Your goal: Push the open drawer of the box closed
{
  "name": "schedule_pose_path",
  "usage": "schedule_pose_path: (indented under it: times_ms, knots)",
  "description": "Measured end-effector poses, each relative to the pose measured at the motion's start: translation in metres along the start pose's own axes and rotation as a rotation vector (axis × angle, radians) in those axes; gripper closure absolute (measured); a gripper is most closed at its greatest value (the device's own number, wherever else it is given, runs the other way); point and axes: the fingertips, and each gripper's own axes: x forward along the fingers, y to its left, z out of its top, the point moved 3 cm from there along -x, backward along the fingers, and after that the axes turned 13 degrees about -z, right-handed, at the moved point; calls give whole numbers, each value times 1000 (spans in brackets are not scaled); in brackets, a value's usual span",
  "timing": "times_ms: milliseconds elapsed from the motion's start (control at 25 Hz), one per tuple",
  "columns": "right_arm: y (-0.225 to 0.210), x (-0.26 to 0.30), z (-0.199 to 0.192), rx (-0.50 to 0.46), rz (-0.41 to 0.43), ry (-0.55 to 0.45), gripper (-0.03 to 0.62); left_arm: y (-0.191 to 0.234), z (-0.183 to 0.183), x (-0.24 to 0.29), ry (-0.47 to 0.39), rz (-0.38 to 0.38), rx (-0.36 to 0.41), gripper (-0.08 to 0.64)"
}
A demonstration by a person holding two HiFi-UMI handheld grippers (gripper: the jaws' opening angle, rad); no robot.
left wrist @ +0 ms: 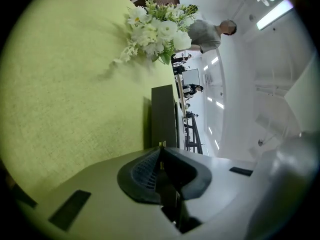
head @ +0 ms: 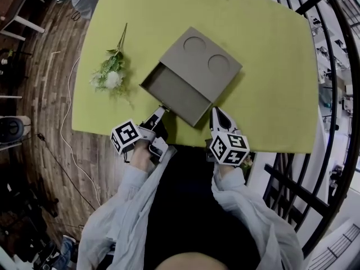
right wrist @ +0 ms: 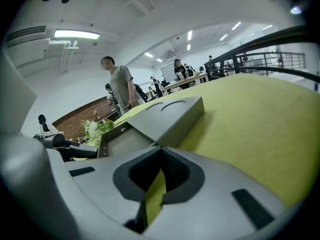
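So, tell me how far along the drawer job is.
Done: nothing, the drawer stands well out of the box. In hand: left gripper, shut, is close to the drawer's front; right gripper, shut, by its corner. Left: the whole push.

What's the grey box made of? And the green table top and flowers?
The box looks like matte grey cardboard: flat, dull, sharp-edged. The table top seems covered in woven yellow-green cloth; a fine grain shows up close. The flowers may be fake, plastic or fabric; I can't tell.
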Motion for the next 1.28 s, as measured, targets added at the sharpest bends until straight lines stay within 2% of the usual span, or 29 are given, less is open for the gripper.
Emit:
schedule_pose_path:
  times_ms: [1280]
  knots:
    - [-21, 7, 11, 68, -78, -10, 586, -4, 9, 59, 109, 3, -1, 526]
